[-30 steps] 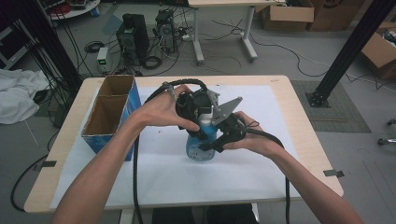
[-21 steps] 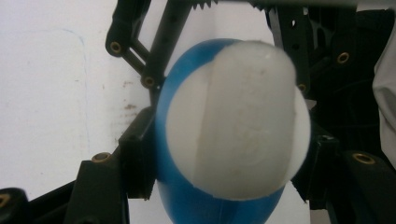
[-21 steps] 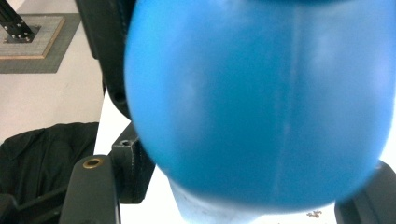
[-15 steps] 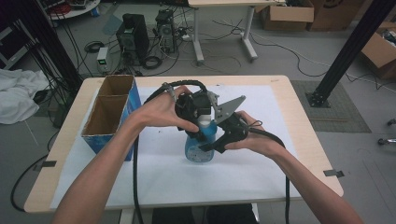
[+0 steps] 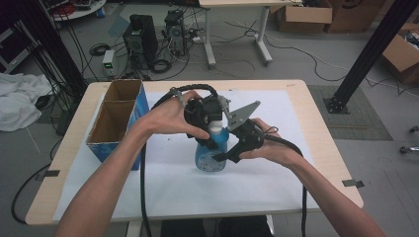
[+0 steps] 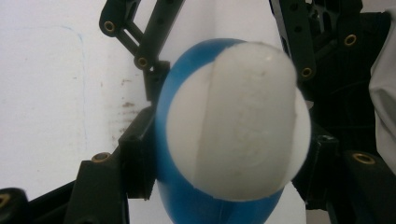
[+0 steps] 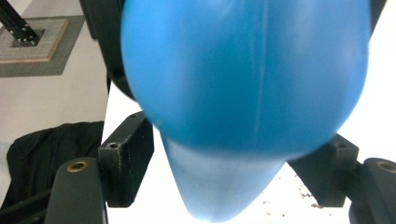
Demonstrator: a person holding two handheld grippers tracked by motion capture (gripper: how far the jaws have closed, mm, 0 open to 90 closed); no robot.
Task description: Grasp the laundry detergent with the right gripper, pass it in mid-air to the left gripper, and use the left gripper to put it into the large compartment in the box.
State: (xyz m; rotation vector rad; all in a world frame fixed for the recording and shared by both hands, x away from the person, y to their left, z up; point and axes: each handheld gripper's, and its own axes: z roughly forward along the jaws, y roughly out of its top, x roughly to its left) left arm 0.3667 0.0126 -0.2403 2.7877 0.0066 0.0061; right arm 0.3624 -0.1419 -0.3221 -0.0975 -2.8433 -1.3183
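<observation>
At table centre, the left gripper (image 5: 213, 129) pinches the blue bottle's (image 5: 210, 157) white cap (image 6: 238, 116) from twelve o'clock while the right gripper (image 5: 228, 150) clamps its body from three o'clock.

Overhead forward-down; both tongs cameras close on bottle (image 5: 211, 153).

- Box (image 5: 118, 118) stands at table's (image 5: 316, 143) left edge, near left hand (image 5: 170, 116); blocks passage there.
- Bottle (image 5: 211, 150) stands mid-table between both grippers.
- Right side, far strip and near strip of white sheet (image 5: 276, 182) open.
</observation>
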